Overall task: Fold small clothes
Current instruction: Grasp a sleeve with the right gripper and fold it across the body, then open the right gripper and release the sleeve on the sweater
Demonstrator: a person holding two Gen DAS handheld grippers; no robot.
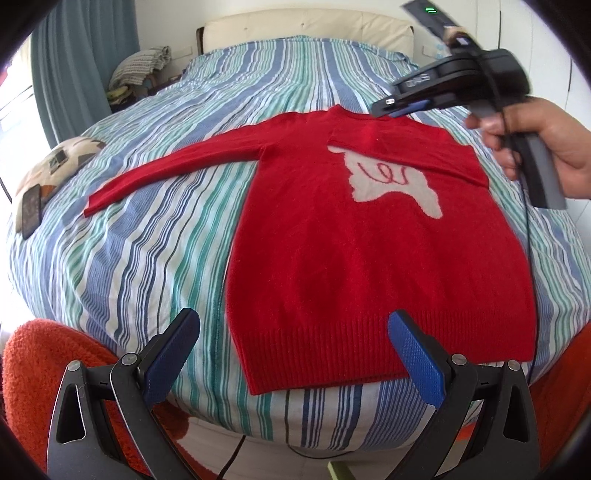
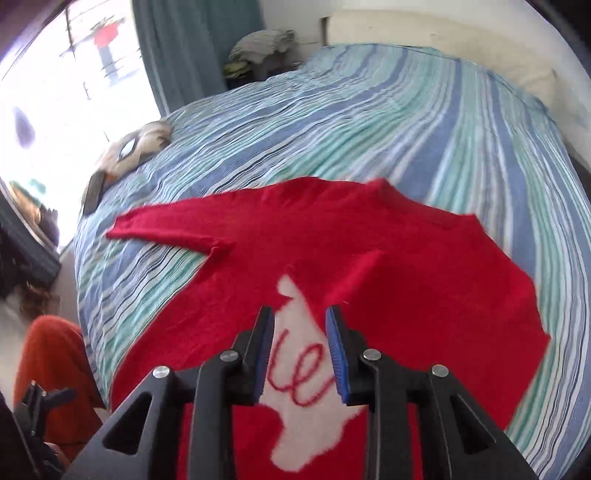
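A red sweater (image 1: 332, 229) with a white patch (image 1: 391, 177) lies flat on the striped bed (image 1: 147, 229). One sleeve (image 1: 166, 170) stretches out to the left; the other sleeve (image 2: 354, 273) is folded across the chest. My left gripper (image 1: 291, 321) stands wide open over the ribbed hem, nothing between its fingers. My right gripper (image 2: 300, 314), held by a hand (image 1: 546, 147), hovers partly open above the white patch (image 2: 306, 369), with nothing gripped. From the left wrist view it (image 1: 388, 107) hangs near the collar at the far right.
A patterned pillow (image 1: 55, 166) with a dark phone (image 1: 31, 214) lies on the bed's left edge. Orange fluffy fabric (image 1: 48, 369) sits at the near edge. A cream headboard (image 1: 306, 26), a blue curtain (image 1: 81, 66) and a pile of clothes (image 1: 140, 66) stand behind.
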